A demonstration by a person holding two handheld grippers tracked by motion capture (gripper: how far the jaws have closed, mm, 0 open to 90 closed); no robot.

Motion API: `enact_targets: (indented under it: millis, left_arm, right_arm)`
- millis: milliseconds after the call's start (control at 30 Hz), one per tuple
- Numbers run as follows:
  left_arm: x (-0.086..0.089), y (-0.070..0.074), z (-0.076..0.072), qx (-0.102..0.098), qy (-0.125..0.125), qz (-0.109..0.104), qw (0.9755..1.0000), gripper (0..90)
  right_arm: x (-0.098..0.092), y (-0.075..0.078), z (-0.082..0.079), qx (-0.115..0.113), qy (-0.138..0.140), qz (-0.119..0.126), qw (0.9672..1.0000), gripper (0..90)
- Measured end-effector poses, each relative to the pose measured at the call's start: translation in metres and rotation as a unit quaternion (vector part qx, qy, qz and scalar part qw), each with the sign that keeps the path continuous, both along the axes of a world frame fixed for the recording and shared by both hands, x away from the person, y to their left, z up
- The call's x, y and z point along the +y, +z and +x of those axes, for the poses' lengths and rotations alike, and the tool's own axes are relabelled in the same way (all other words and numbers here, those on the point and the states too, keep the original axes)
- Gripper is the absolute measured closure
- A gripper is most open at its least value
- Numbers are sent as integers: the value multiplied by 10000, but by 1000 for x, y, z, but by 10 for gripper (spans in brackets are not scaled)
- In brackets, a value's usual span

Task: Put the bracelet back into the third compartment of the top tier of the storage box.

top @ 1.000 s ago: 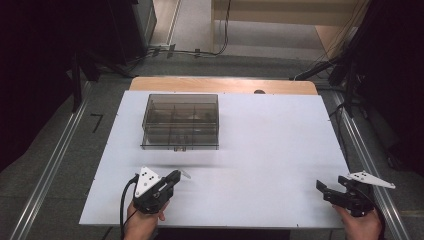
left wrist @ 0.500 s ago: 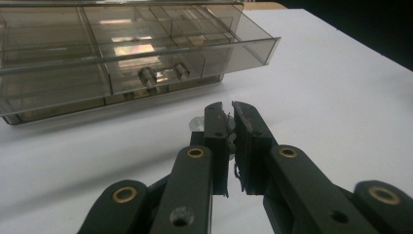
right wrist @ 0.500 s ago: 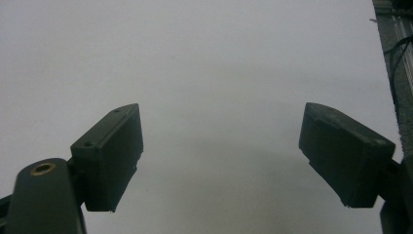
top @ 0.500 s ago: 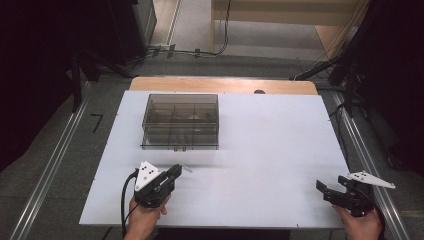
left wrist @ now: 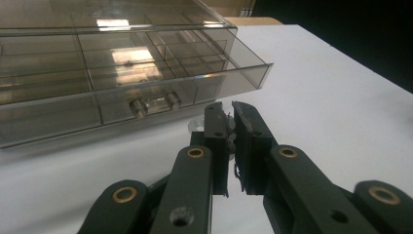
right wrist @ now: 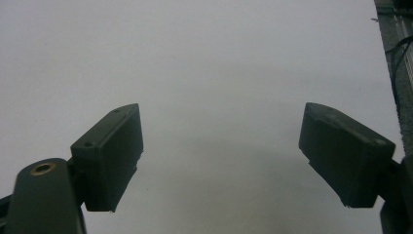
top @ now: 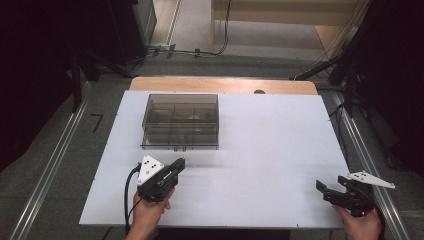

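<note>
Compartment box (top: 180, 121) is seen just ahead of the clenched, empty left gripper (top: 179, 164), latch side facing it; right gripper (top: 325, 189), spread wide, is well apart.

You have one smoky clear compartment box (top: 180, 121) on one white table (top: 270, 150), and two grippers: left (top: 178, 164), right (top: 321, 186).

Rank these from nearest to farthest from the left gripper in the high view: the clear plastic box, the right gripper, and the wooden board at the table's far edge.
From the left gripper:
1. Clear plastic box, just ahead on the table's left half.
2. Wooden board, beyond the box along the far edge.
3. Right gripper, across at the near right corner.
</note>
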State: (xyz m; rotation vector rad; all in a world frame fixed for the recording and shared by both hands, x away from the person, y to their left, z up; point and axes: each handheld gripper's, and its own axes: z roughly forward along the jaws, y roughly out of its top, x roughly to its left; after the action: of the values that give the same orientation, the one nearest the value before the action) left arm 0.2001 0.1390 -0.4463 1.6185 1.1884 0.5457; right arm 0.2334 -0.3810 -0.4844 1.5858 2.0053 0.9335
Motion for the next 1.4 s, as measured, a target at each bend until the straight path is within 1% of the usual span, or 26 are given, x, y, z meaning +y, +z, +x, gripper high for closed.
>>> enact_targets:
  millis: [133,367,500,933,1400]
  left_arm:
    - [-1,2,3,-22,14,-49,10000,846]
    - [-3,4,8,-38,15,-36,10000,847]
    - [-5,5,10,-78,22,-70,9999,847]
    - [-13,8,20,-126,29,-39,9999,847]
    - [-16,15,27,-210,17,-133,9997,846]
  right_arm:
    - [0,0,0,-3,1,5,10000,147]
    - [0,0,0,-1,0,9,10000,147]
    - [0,0,0,-2,-2,-1,10000,147]
    - [0,0,0,0,10,2,10000,148]
    - [0,0,1,-8,38,0,10000,147]
